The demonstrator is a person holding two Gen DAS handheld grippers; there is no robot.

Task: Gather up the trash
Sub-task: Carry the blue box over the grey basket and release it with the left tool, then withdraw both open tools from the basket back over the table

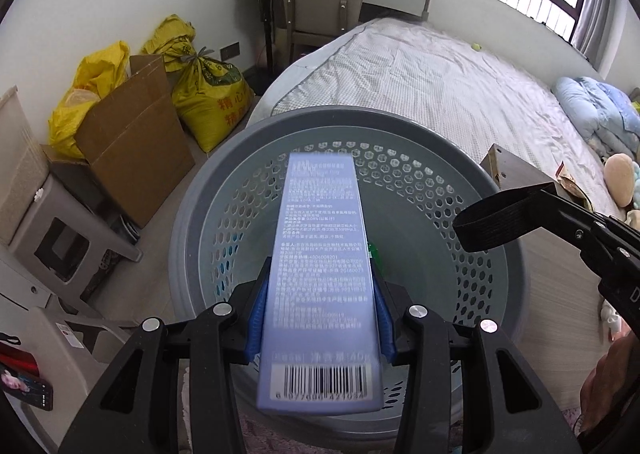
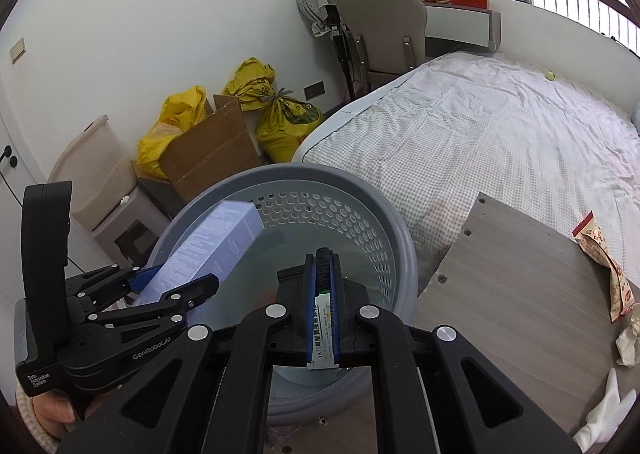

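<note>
While both tools hang over the basket, my left gripper clamps a light, stiff box mid-length; my right gripper pinches a soft tube.

The left gripper is seen at the lower centre of its own view, its blue-padded fingers closed on a long box. The right gripper is held at lower centre of its view, jaws nearly together, clamped on a thin tube. A hand is glimpsed at lower left.
</note>
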